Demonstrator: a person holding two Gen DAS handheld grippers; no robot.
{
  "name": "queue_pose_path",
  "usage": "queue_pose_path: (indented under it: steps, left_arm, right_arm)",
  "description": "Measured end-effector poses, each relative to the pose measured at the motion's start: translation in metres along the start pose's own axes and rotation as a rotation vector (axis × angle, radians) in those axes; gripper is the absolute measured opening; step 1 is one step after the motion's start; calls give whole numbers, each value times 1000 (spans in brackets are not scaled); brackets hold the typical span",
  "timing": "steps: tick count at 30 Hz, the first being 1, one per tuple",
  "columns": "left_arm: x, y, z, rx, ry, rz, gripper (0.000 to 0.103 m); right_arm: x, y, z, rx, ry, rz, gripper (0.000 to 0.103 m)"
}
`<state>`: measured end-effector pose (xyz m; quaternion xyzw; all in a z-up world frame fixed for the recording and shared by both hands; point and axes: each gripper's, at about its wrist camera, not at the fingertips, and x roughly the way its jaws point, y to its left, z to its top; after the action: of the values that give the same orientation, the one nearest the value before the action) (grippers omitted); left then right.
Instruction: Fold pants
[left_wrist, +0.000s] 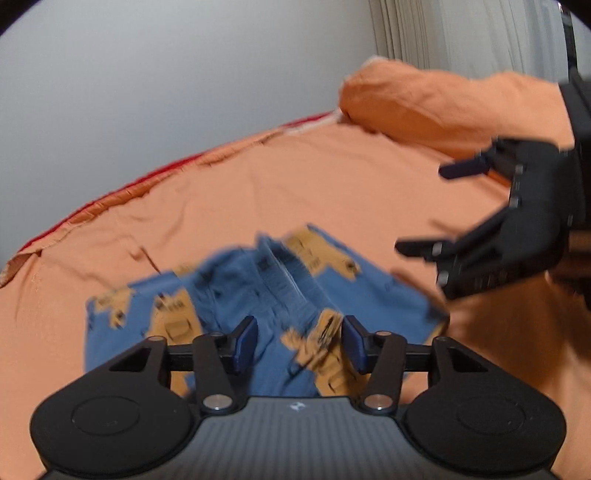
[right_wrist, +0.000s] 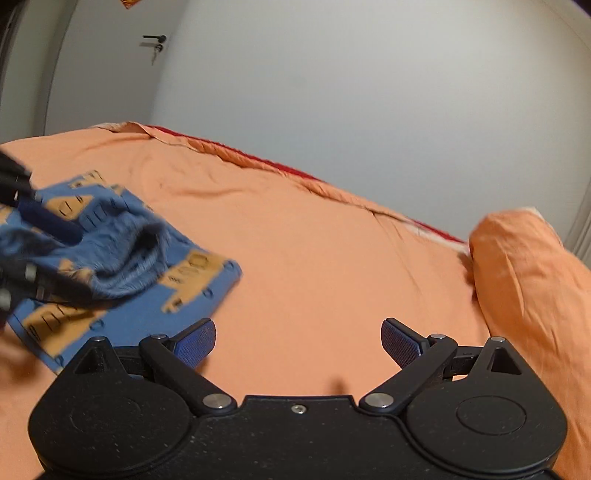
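Your left gripper hovers part-open over the blue pants, bunched on the orange bed; your right gripper gapes wide, empty, pants at its 10 o'clock.

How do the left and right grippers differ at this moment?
The left gripper hangs over the blue printed pants, fabric showing between its fingers; the right gripper has only the orange bedsheet ahead of it. The right gripper's jaws stand wider apart than the left's. Both are open, gripping nothing, with blue pads on black fingers.
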<state>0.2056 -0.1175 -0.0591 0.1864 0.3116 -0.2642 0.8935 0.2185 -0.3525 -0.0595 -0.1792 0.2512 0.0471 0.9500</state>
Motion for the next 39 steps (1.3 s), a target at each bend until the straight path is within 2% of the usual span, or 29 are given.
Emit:
queue_pose_path:
  steps: [4, 7, 9, 10, 13, 14, 15, 16, 17, 19, 20, 24, 27, 33, 36, 37, 38, 39]
  left_arm:
    - [-6, -8, -10, 34, -15, 48, 68]
    - [-14, -8, -12, 57, -24, 49, 69]
    - [-14, -7, -15, 72, -8, 52, 61]
    - [-11, -6, -14, 71, 1, 48, 51]
    - [-14, -1, -11, 47, 0, 31, 42]
    - [-14, 0, -11, 43, 0, 27, 34]
    - [-14, 0, -10, 44, -2, 27, 32]
    - [-13, 0, -10, 47, -3, 28, 26]
    - [-13, 0, -10, 51, -5, 27, 20]
    - [-16, 1, -11, 48, -9, 20, 14]
    - [-18, 1, -10, 45, -15, 17, 12]
    - [-35, 2, -5, 35, -64, -24, 11]
    - [-39, -3, -3, 41, -77, -63, 11]
    - [-16, -8, -11, 18, -23, -131, 11]
    - [-18, -7, -16, 6, -29, -139, 12]
    - [-21, -6, -17, -1, -32, -141, 16]
    - [-25, -4, -17, -20, -39, -144, 28]
    - [-32, 0, -18, -45, -47, -153, 40]
  right_arm:
    - [-2, 0, -5, 26, -13, 15, 96]
    - [-5, 3, 8, 68, -69, 85, 96]
    - [2, 4, 25, 105, -93, 188, 96]
    - [8, 6, 34, 128, -87, 266, 95]
    - [35, 17, 54, 168, -9, 477, 87]
    - [44, 23, 57, 188, 26, 515, 76]
    - [50, 26, 59, 216, 57, 538, 61]
    - [58, 27, 60, 261, 86, 565, 51]
    - [62, 26, 59, 313, 102, 585, 37]
    - [59, 21, 60, 383, 100, 595, 28]
    - [54, 20, 61, 386, 91, 594, 17]
    - [25, 5, 62, 408, 64, 558, 16]
    - [12, -6, 57, 422, 76, 527, 16]
    - [21, -6, 28, 438, 161, 460, 16]
    - [24, -6, 16, 468, 154, 467, 19]
    - [22, -7, 16, 467, 149, 464, 21]
    - [17, -8, 17, 460, 139, 455, 27]
    - [10, -8, 19, 445, 121, 423, 38]
